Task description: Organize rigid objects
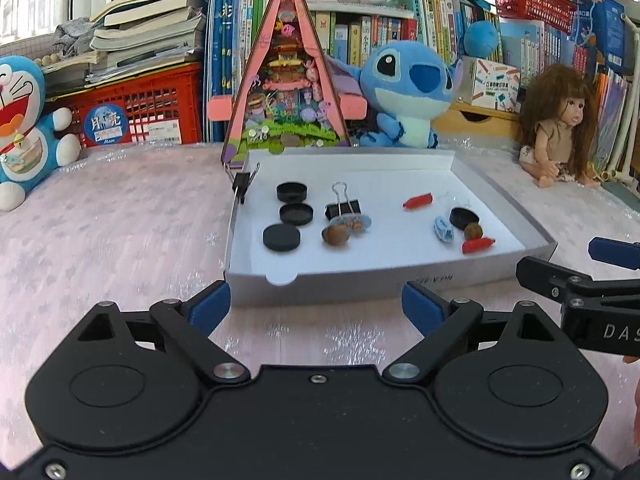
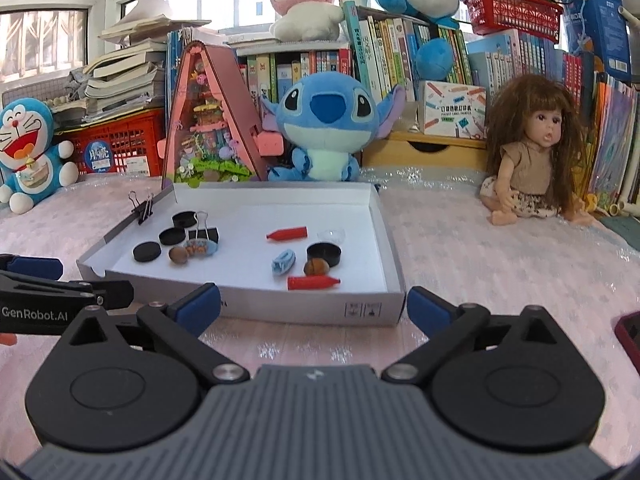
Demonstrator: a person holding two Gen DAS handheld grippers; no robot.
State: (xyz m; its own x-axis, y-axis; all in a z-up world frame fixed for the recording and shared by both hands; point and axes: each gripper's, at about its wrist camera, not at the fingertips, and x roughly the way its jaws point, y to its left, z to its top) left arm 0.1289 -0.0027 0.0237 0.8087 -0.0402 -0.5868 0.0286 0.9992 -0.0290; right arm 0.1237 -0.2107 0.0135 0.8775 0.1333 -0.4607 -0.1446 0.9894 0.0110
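Observation:
A shallow white box [image 1: 360,280] [image 2: 390,240] lies on the pink table. In it are three black caps [image 1: 281,237] on the left, a black binder clip [image 1: 342,210], a walnut [image 1: 335,235], two red caps [image 1: 418,201] [image 2: 314,282], a blue toy [image 1: 443,230], another black cap [image 2: 324,254] and a second nut [image 2: 316,267]. Another binder clip [image 1: 242,184] grips the box's left rim. My left gripper [image 1: 316,306] is open and empty in front of the box's near wall. My right gripper [image 2: 314,306] is open and empty, also in front of the box.
Behind the box stand a pink triangular toy house [image 1: 286,80], a blue plush [image 1: 408,92], a Doraemon plush [image 1: 24,120], a doll [image 2: 532,152], red crates [image 1: 140,108] and shelves of books. A dark red object [image 2: 628,336] lies at the table's right edge.

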